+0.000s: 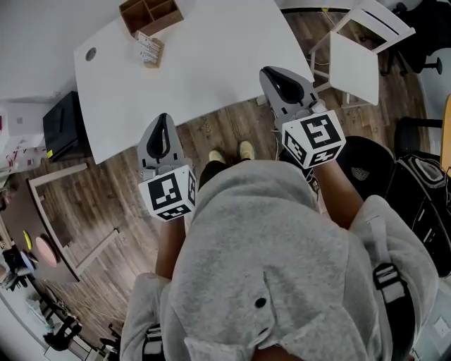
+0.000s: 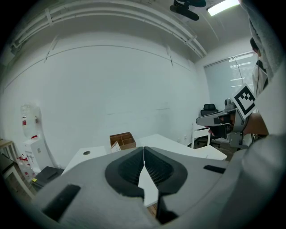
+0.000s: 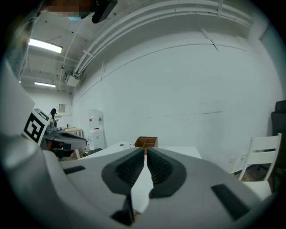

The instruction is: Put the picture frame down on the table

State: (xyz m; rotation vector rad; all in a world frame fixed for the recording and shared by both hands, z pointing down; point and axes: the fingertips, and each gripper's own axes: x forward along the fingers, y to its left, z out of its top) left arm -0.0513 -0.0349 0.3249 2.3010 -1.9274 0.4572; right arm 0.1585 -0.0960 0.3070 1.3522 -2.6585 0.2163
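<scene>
Overhead, head view: grey hooded top (image 1: 268, 261) across the lower half, shoes (image 1: 229, 151) on the wood floor (image 1: 225, 120) just short of the bench (image 1: 211, 56).
Left claw (image 1: 163, 116): held over the floor, tip near the bench's front edge, closed, empty.
Right claw (image 1: 266, 70): held further forward, tip showing against the bench's front edge, closed, empty.
Picture frame (image 1: 149, 49): small, pale-faced with a tan edge, down on the bench toward its far side, right against the wooden box (image 1: 149, 14), well apart from both claws; flat or propped, cannot tell.
White chair (image 1: 359, 49): just beside the bench's right end.

Left gripper view, left claw (image 2: 144, 147): dark ribbed pads pressed together along one thin seam, nothing between them.
Bench (image 2: 178, 145): white top ahead of and below the claw.
Wooden box (image 2: 123, 140): on the bench, just left of the claw's tip, open compartments facing up.
Picture frame (image 2: 115, 146): pale piece at the box's left front corner, touching or nearly so.
Marker cube (image 2: 245, 100): at the right edge, on the other claw.

Right gripper view, right claw (image 3: 146, 150): pads drawn in to a hairline slit, narrow as can be, holding nothing.
Wooden box (image 3: 146, 142): straight ahead, just above the claw's tip.
Bench (image 3: 183, 150): white top on either side of the tip.
White chair (image 3: 261, 156): at the right, beside the bench.
Marker cube (image 3: 33, 125): at the left edge, on the other claw.
</scene>
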